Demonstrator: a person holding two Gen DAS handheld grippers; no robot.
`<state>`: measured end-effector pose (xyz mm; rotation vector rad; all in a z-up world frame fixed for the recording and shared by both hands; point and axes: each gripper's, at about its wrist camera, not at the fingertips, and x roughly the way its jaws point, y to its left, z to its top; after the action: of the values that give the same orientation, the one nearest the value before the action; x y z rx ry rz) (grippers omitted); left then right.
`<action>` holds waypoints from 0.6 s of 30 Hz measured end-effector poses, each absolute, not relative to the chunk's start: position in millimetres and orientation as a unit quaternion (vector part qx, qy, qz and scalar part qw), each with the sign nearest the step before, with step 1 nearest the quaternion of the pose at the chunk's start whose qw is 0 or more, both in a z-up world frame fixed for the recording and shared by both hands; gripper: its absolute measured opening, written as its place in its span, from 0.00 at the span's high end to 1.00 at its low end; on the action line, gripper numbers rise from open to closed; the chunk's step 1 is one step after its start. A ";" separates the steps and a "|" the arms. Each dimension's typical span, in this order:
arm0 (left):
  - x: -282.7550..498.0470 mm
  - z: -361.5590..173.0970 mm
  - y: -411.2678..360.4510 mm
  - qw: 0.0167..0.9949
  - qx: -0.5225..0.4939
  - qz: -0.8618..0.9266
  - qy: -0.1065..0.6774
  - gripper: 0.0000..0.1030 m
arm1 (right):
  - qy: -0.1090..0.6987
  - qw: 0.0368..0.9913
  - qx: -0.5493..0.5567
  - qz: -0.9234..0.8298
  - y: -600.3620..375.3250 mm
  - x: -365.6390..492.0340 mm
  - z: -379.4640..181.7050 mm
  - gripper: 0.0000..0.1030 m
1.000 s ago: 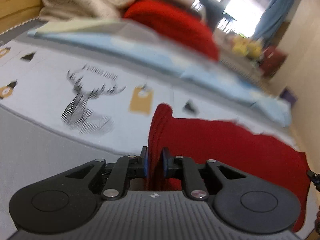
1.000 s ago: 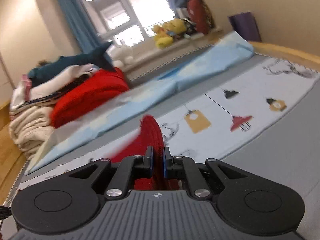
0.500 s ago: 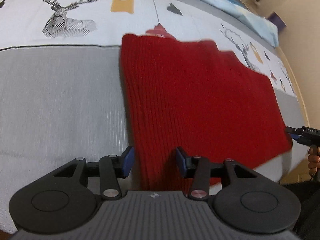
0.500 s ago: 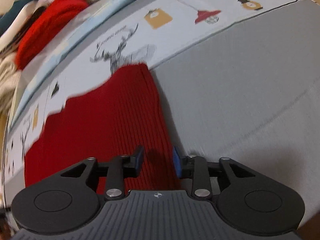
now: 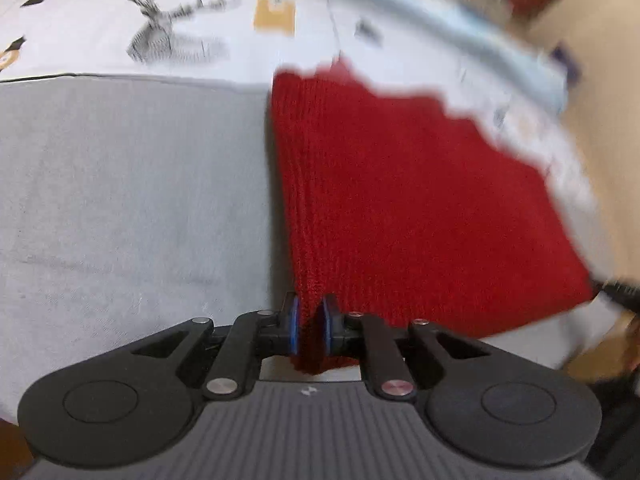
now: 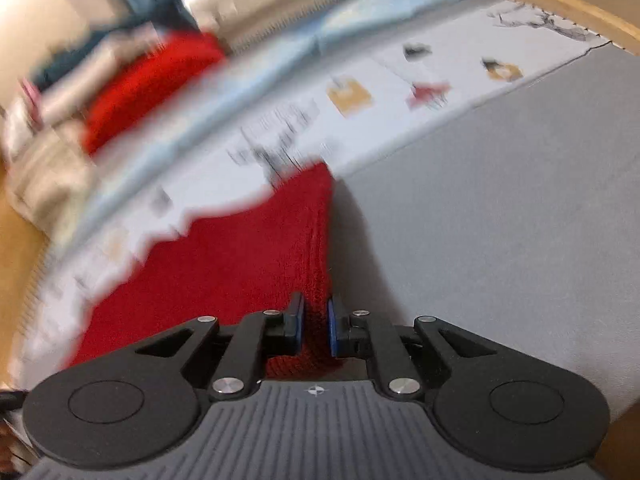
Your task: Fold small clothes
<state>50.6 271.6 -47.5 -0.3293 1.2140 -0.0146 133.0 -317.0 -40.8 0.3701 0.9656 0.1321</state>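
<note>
**Both claws pinch the red knit's near corners**

Left gripper (image 5: 311, 330) has just clamped its blue pads onto the near left corner of the red knit garment (image 5: 400, 208); right gripper (image 6: 316, 330) has likewise closed onto the near right corner. Ribbed and bright red, it lies spread flat on the grey bedcover (image 5: 132, 192), its far edge reaching the printed white sheet (image 5: 120, 20).
</note>
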 end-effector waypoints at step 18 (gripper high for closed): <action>68.3 -69.6 245.3 0.805 -0.085 -0.016 0.587 0.68 | 0.551 0.833 0.039 0.036 -286.0 141.1 -86.1 0.65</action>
<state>68.3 245.3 -69.6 -0.1815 1.2570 -0.0350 141.1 -286.0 -86.1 0.0837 1.1683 0.0756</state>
